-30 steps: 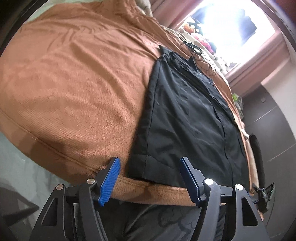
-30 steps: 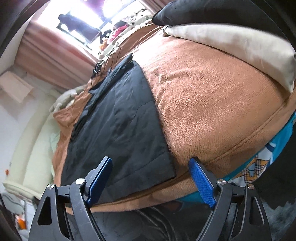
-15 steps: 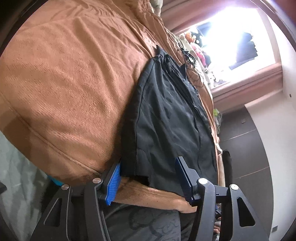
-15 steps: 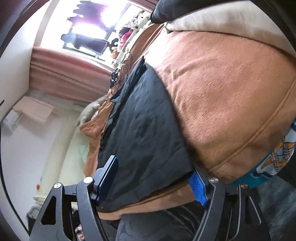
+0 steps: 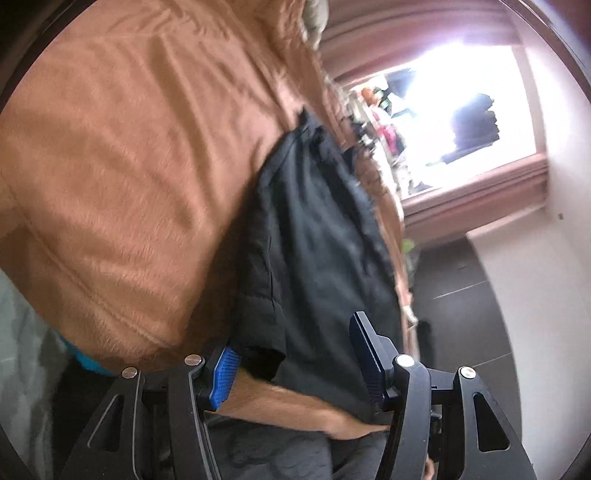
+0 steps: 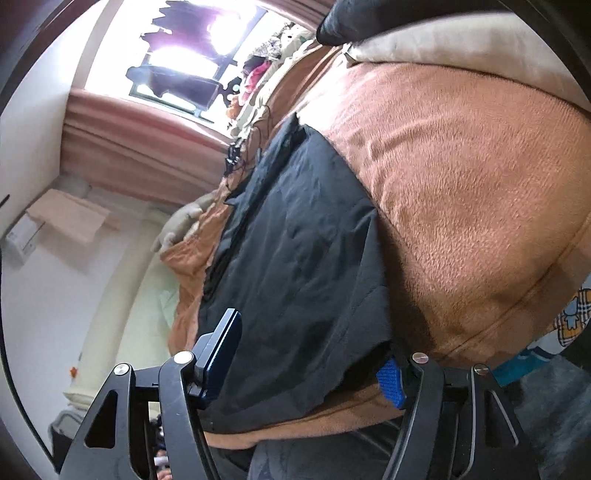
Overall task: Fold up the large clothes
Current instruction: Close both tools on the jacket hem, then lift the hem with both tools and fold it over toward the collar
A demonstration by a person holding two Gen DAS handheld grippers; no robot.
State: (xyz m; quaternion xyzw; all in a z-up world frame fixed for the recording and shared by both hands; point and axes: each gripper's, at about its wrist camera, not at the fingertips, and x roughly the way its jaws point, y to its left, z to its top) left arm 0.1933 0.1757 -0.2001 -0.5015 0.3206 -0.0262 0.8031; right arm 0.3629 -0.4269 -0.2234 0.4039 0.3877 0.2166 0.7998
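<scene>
Two grippers are at the near edge of the bed, one at each near corner of a black garment [image 5: 314, 258] [image 6: 303, 266] that lies spread flat on a brown fleece blanket [image 5: 122, 177] [image 6: 461, 192]. The left gripper [image 5: 295, 363] has its jaws wide apart. Its left blue pad [image 5: 223, 376] sits under the near left corner of the garment, touching the blanket edge, and the other pad [image 5: 364, 354] stands above the cloth; the corner is between them, not clamped. The right gripper [image 6: 306, 360] is also wide open. One of its fingers [image 6: 219, 350] is over the black fabric, and the blue pad [image 6: 391, 382] on the right is partly hidden under the near right corner, against the blanket edge.

Beyond the grippers, the garment runs in a long strip away toward the far side of the bed, with some soft wrinkles. Its far end looks like a collar, but it is blurred. On the right of the blanket there is a cream pillow [image 6: 461, 48] with a dark item [image 6: 369, 18] on it. A thin black cable [image 6: 243, 158] lies near the far end of the garment. At the far wall a bright window [image 5: 450, 122] [image 6: 192, 55] has pink curtains [image 6: 140, 147] below it and dark clothes hanging in front of it.
</scene>
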